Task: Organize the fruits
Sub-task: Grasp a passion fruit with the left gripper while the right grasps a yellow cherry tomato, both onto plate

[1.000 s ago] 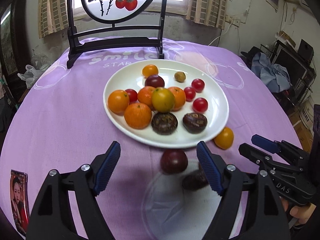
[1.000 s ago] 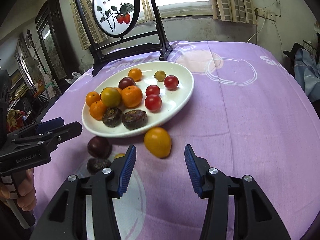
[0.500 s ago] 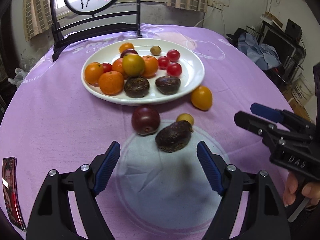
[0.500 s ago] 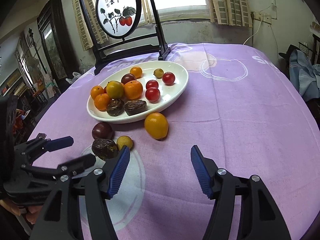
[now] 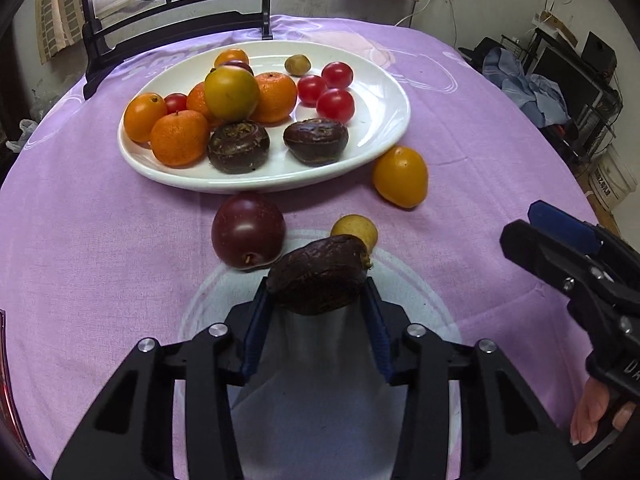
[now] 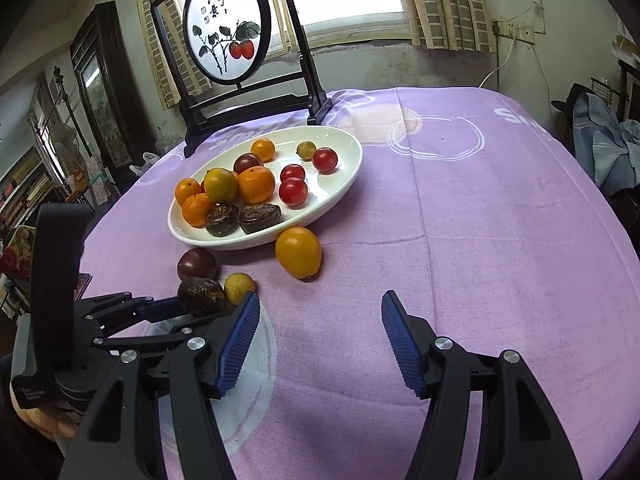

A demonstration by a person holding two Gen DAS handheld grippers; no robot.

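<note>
Left claw (image 5: 318,298) closing, four loose fruits

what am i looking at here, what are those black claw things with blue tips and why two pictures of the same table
Those claws are hand-held grippers, one in each of a person's hands, each with a camera looking forward along its two fingers. So both pictures show the same table, one from each hand.

On the purple tablecloth sits a white plate with oranges, red tomatoes and two dark brown fruits. Beside the plate lie a yellow-orange fruit, a dark red round fruit and a small yellow fruit.

The left gripper is closing its jaws on a wrinkled dark brown fruit, with the blue pads against its sides. The right gripper is open, with nothing between its jaws.
</note>
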